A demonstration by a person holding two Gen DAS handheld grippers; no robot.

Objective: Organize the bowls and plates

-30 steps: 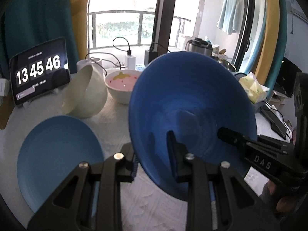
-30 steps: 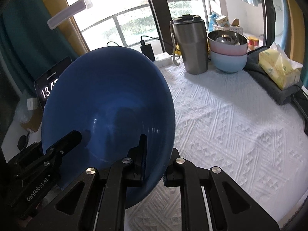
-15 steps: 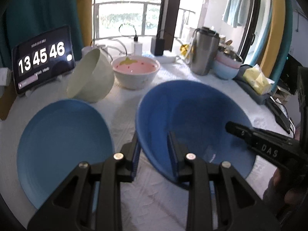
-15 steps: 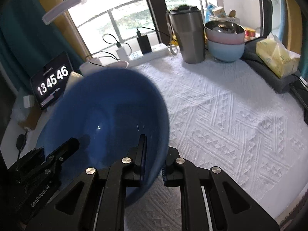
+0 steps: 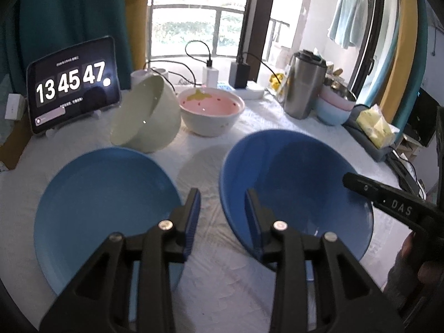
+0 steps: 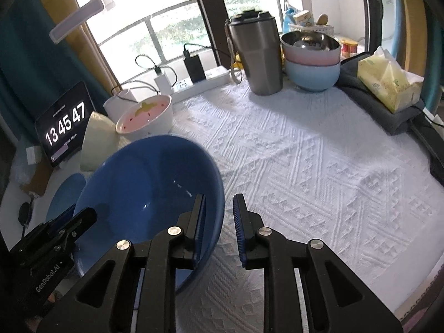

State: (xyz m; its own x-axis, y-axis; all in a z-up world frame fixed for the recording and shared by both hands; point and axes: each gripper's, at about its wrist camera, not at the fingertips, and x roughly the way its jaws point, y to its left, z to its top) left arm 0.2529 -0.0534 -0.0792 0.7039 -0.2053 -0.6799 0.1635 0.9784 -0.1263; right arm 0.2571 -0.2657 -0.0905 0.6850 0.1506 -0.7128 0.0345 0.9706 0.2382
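A dark blue bowl (image 5: 299,183) stands upright on the white tablecloth; it also shows in the right wrist view (image 6: 149,191). My left gripper (image 5: 223,211) is open, its fingers straddling the bowl's left rim without clamping it. My right gripper (image 6: 219,216) is open too, straddling the bowl's right rim. A light blue plate (image 5: 105,211) lies flat to the left. A cream bowl (image 5: 147,116) leans tilted behind it, beside a pink-lined bowl (image 5: 211,111).
A tablet clock (image 5: 72,86) stands at the back left. A steel tumbler (image 6: 258,55), stacked pink and blue bowls (image 6: 312,61), a tissue pack (image 6: 388,80) and chargers with cables (image 6: 191,66) line the back and right of the table.
The blue bowl was held tilted up by both grippers, then lowered onto the cloth. Both grippers have opened and let go of its rim.
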